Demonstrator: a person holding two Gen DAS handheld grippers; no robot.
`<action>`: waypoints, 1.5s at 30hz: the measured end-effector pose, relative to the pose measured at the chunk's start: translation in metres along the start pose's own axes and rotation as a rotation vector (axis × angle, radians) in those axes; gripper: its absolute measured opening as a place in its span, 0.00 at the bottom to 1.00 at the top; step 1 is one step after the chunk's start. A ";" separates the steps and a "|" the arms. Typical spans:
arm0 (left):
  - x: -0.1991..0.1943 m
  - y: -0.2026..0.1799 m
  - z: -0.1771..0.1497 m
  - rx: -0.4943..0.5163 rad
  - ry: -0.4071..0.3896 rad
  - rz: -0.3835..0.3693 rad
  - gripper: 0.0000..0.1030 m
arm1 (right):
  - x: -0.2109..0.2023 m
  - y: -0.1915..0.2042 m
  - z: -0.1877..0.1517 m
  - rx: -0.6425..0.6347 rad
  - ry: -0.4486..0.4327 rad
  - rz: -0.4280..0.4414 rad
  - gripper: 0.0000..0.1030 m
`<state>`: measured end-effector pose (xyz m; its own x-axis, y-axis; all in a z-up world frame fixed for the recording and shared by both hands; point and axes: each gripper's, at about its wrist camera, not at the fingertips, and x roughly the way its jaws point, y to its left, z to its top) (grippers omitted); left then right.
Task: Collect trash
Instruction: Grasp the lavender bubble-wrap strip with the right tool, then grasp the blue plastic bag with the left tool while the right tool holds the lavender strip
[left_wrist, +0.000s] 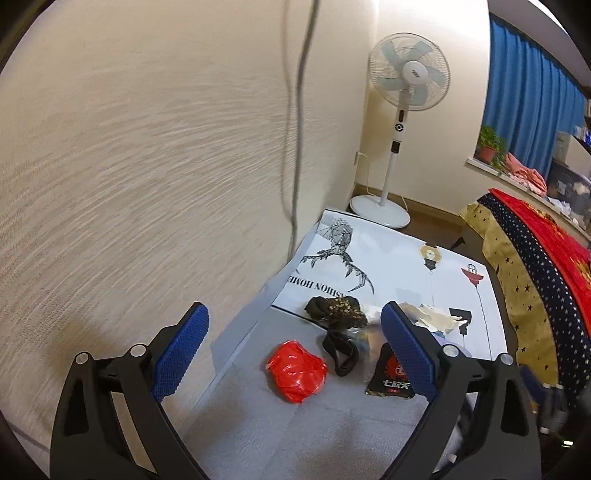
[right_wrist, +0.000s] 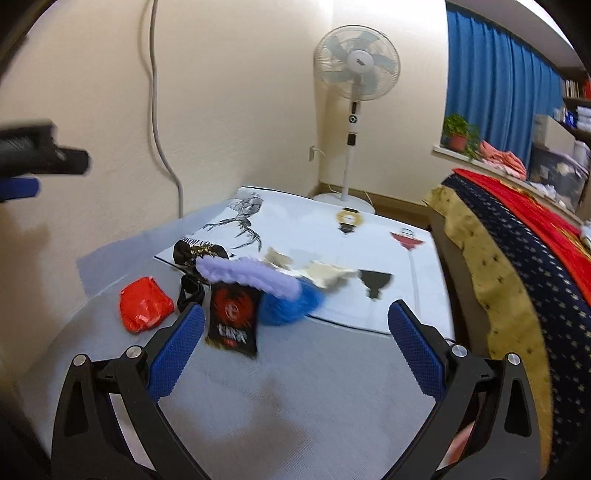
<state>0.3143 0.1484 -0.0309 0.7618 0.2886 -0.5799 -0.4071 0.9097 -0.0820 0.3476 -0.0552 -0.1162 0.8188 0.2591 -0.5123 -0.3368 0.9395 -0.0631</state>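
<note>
A: What is sitting on the grey table (right_wrist: 303, 373) at this count?

B: One red crumpled bag (right_wrist: 145, 310), one black snack packet (right_wrist: 232, 319) with a red emblem, one black strap (left_wrist: 341, 352), one black-and-gold wrapper (left_wrist: 334, 308), one lilac knitted piece (right_wrist: 251, 278), one blue fluffy item (right_wrist: 291, 308), and torn cream paper scraps (right_wrist: 325, 275), number unclear.

A: And what is lying under them?

B: One white printed sheet (right_wrist: 314, 225).

A: What is standing around the table?

B: One pedestal fan (right_wrist: 356, 70), one potted plant (right_wrist: 458, 134), one blue curtain (right_wrist: 495, 70), and one hanging cable (right_wrist: 157, 92).
</note>
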 end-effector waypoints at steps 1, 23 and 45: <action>0.001 0.002 0.000 -0.002 0.003 0.002 0.89 | 0.010 0.006 0.002 -0.003 -0.004 0.000 0.95; 0.014 0.009 0.003 -0.012 0.014 0.044 0.89 | 0.033 0.000 0.001 0.084 -0.044 0.093 0.11; 0.018 -0.110 -0.044 0.084 -0.003 -0.195 0.89 | -0.174 -0.124 0.017 0.130 -0.125 -0.120 0.11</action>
<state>0.3511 0.0407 -0.0679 0.8234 0.1051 -0.5576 -0.2084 0.9700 -0.1249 0.2550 -0.2130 -0.0050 0.9034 0.1621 -0.3970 -0.1774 0.9841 -0.0018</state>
